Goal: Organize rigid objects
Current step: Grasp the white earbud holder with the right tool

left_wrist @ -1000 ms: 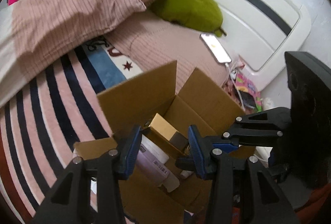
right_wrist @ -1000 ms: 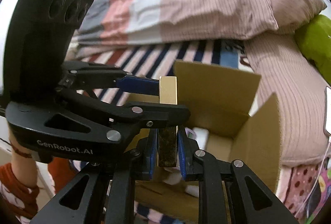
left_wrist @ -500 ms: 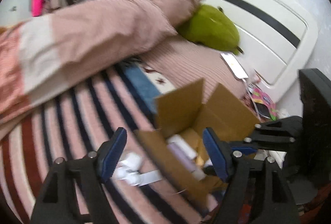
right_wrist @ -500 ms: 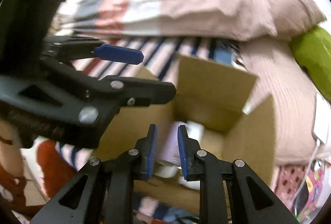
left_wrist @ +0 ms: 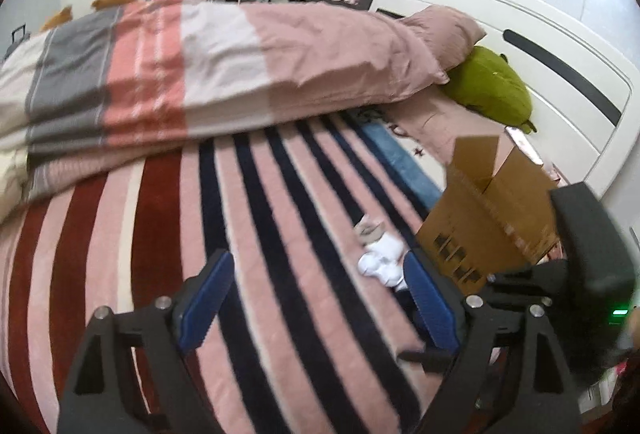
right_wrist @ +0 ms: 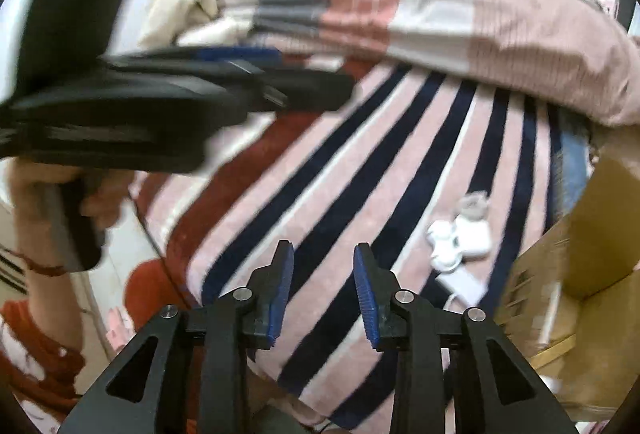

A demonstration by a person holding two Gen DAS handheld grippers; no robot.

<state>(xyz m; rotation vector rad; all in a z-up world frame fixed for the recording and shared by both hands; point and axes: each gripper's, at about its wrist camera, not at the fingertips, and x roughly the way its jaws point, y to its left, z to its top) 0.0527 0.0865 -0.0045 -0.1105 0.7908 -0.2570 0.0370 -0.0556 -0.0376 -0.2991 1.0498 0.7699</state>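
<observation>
An open cardboard box point(left_wrist: 486, 205) stands on the striped blanket at the right; its contents are hidden from here. It also shows at the right edge of the right wrist view point(right_wrist: 576, 266). My left gripper point(left_wrist: 316, 298) is wide open and empty above the blanket, left of the box. My right gripper point(right_wrist: 323, 290) is open and empty, also over the blanket and left of the box. A white charger with a cable point(right_wrist: 460, 238) and small white and grey items point(left_wrist: 380, 254) lie on the blanket beside the box.
A folded pink and grey duvet point(left_wrist: 208, 73) lies across the back of the bed. A green plush point(left_wrist: 492, 85) and a pink pillow point(left_wrist: 444, 29) rest by the white headboard point(left_wrist: 560, 73). A phone point(left_wrist: 520, 139) lies behind the box.
My right gripper let go of the gold box over the cardboard box and opened. Both grippers swung left, away from the box, and my left gripper opened wider.
</observation>
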